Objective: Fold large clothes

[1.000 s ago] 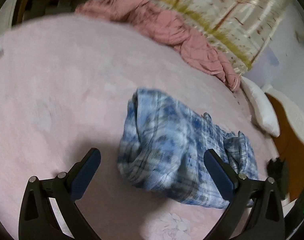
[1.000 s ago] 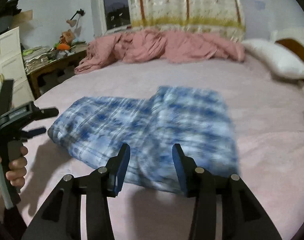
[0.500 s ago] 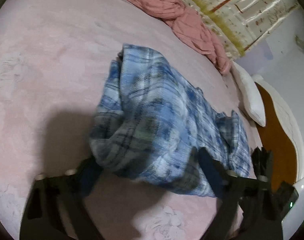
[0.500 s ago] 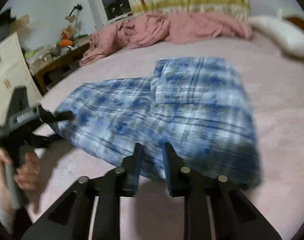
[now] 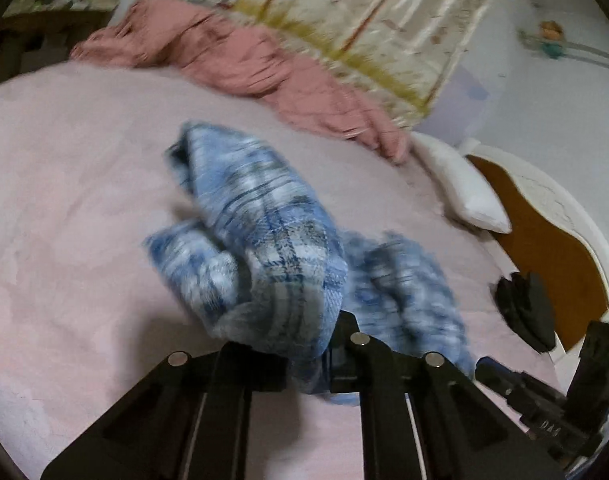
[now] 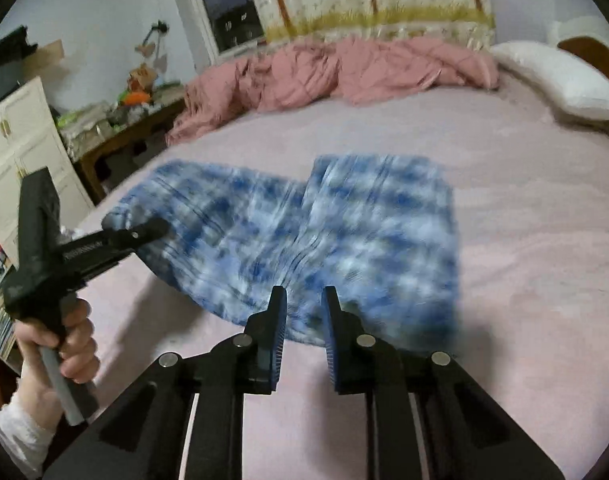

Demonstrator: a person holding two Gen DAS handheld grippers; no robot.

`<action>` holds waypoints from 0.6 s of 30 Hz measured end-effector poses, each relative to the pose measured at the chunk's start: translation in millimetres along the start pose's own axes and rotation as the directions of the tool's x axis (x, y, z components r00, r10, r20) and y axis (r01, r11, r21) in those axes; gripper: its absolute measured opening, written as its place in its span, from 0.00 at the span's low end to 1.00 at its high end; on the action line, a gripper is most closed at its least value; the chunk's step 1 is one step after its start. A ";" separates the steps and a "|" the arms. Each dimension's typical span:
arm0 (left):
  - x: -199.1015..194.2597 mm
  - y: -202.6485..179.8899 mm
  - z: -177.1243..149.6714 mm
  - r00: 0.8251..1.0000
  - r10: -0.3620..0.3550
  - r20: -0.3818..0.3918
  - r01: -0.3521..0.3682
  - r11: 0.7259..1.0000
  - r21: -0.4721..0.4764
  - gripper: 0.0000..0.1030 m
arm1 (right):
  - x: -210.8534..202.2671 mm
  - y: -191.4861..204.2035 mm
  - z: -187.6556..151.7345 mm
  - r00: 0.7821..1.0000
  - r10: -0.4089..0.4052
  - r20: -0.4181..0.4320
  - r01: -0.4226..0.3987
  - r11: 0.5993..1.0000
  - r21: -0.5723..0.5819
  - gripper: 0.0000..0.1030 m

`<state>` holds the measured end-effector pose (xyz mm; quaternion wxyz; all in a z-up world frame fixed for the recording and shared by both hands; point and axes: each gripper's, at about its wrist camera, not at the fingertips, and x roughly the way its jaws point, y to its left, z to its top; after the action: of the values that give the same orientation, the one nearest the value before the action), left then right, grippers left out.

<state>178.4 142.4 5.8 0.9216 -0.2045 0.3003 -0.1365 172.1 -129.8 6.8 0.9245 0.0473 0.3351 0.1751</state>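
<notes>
**Two grippers pinch the blue shirt**

The left gripper (image 5: 304, 360) has just squeezed shut on a thick bunch of the blue checked shirt (image 5: 280, 264). The cloth bulges up between its jaws, low in the middle of the left view. The right gripper (image 6: 302, 320) has just closed in too, and the near edge of the shirt (image 6: 304, 232) sits pinched between its blue pads (image 6: 278, 332). That is low in the middle of the right view.

The shirt lies on the pink bed (image 6: 524, 260), spread across the middle of the right view. It looks blurry. At the left edge of that view, a hand (image 6: 70, 344) holds the left gripper's handle.

Past the shirt, a crumpled pink blanket (image 6: 324, 72) lies along the top of the bed. A white pillow (image 6: 560, 80) sits in the upper right.
</notes>
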 end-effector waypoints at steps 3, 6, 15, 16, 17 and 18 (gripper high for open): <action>-3.8 -46.8 3.7 1.000 -0.011 0.028 0.008 0.993 0.120 0.10 | -33.4 -24.5 12.0 0.994 -0.089 0.065 0.087 0.996 0.025 0.19; -2.3 -93.6 -0.9 0.998 -0.022 0.054 0.011 0.979 0.202 0.10 | -49.3 -57.4 21.1 0.988 -0.136 0.077 0.125 0.983 0.131 0.19; 70.5 -163.0 -47.2 0.997 -0.037 -0.068 0.059 0.933 0.354 0.12 | -69.9 -127.1 19.4 0.970 -0.236 0.051 0.209 0.926 0.314 0.19; 77.7 -160.4 -51.1 0.995 -0.046 -0.092 0.075 0.939 0.336 0.12 | -71.7 -130.7 20.2 0.967 -0.248 0.054 0.218 0.922 0.320 0.21; 81.0 -157.4 -56.4 0.992 -0.053 -0.111 0.086 0.943 0.322 0.12 | -73.2 -134.8 20.2 0.964 -0.259 0.055 0.229 0.918 0.323 0.24; 79.7 -157.3 -60.8 0.992 -0.063 -0.110 0.096 0.941 0.323 0.14 | -72.9 -137.6 20.5 0.962 -0.268 0.053 0.237 0.916 0.324 0.26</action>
<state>183.4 -43.6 -6.4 0.9206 -0.0534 0.3099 -0.2316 173.3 -283.7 38.4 0.9351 0.1586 0.3170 -0.0040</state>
